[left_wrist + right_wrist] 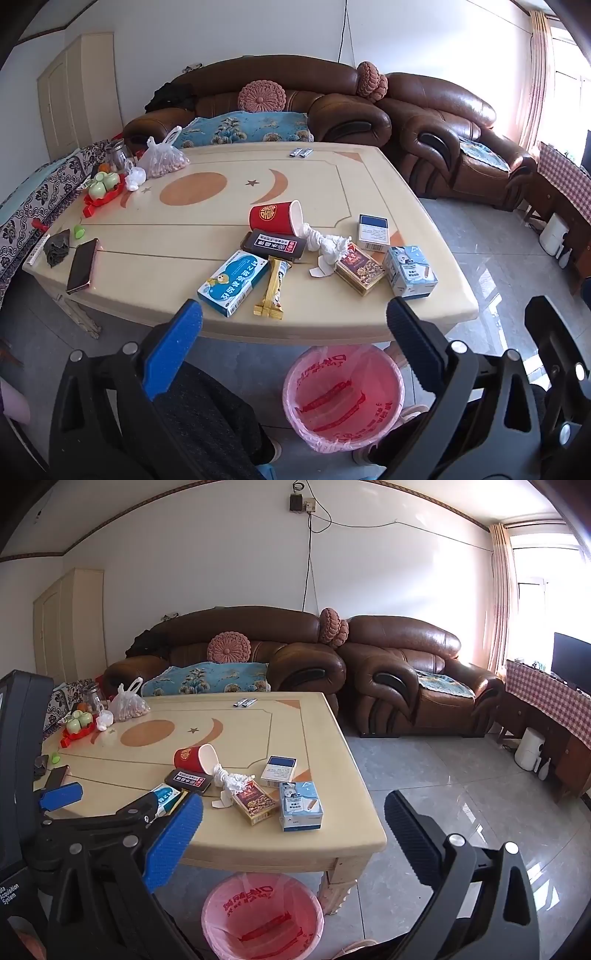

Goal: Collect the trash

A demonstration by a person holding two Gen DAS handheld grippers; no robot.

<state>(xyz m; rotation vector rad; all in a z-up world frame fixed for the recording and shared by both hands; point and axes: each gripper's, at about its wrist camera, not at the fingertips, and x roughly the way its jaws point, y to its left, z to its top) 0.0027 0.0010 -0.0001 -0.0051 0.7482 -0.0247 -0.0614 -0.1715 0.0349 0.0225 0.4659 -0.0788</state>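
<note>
Both tongs stand wide apart and empty: the left tongs (295,325) at the bottom of their frame, the right tongs (293,823) likewise. The trash lies in the middle of the desk (332,177): a tipped red cup (275,218), crumpled tissue (330,245), small boxes. A pink-lined bin (341,398) stands on the floor, partly under the desk edge. At the far left a phone (83,266) and a plastic bag (164,157)

Brown leather sofa (229,653), sunlit window (546,576)

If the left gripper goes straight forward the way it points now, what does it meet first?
Probably the near edge of the table, about where the gold snack wrapper lies. The left gripper is open and empty; depth is unclear.
</note>
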